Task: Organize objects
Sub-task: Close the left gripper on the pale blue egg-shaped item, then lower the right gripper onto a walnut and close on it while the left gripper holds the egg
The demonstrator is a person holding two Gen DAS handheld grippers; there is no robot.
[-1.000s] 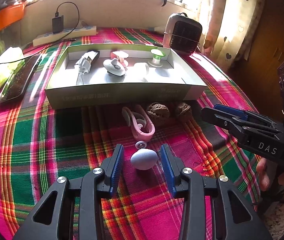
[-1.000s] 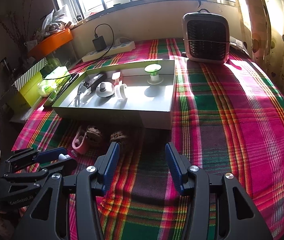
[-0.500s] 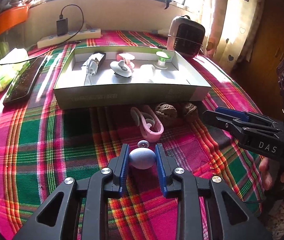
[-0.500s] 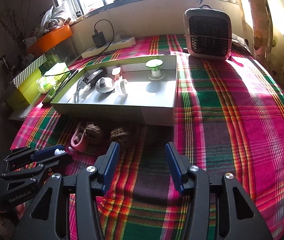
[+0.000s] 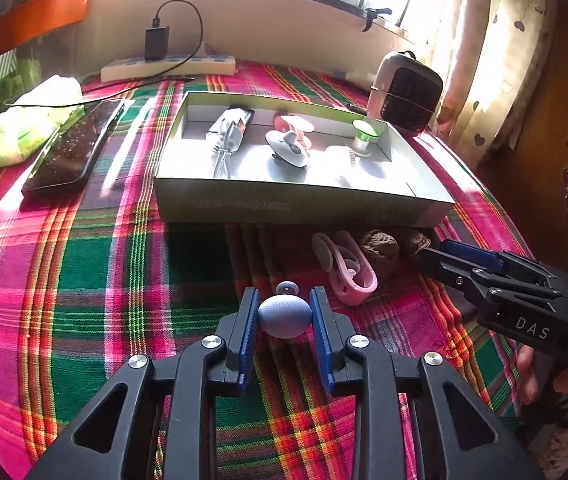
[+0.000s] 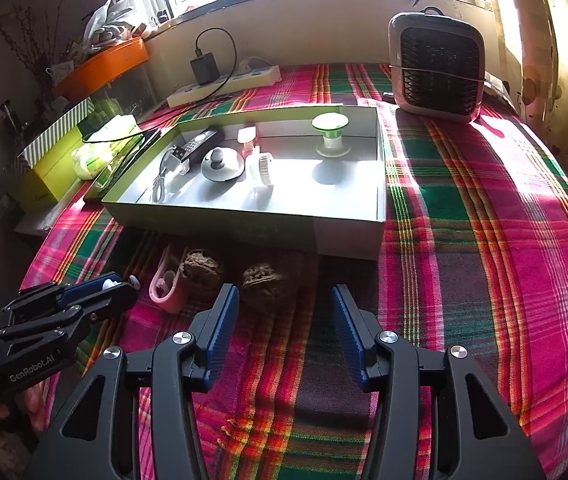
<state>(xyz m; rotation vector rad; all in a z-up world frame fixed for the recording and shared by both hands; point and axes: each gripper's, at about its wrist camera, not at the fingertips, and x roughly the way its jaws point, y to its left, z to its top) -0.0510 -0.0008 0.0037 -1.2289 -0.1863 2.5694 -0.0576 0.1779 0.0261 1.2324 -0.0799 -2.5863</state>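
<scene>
My left gripper (image 5: pixel 285 314) is shut on a pale blue egg-shaped object (image 5: pixel 285 316) and holds it just above the plaid cloth. A small grey disc (image 5: pixel 287 288) lies just beyond it. A pink clip-like object (image 5: pixel 349 272) and two walnuts (image 5: pixel 380 245) lie in front of the open shallow box (image 5: pixel 300 204). The box holds a remote, a grey knob, a pink item, a white piece and a green-topped stand (image 6: pixel 330 134). My right gripper (image 6: pixel 286 320) is open and empty, with a walnut (image 6: pixel 262 278) just ahead of its left finger.
A small heater (image 6: pixel 436 66) stands at the back right. A power strip (image 6: pixel 224 84) with a charger lies by the wall. A dark tray (image 5: pixel 74 146), a green bag and boxes are at the left. The table edge falls away on the right.
My left gripper closed on the blue egg and lifted it slightly, and its view drew nearer to the box. My right gripper moved forward a little toward the walnuts and stayed open.
</scene>
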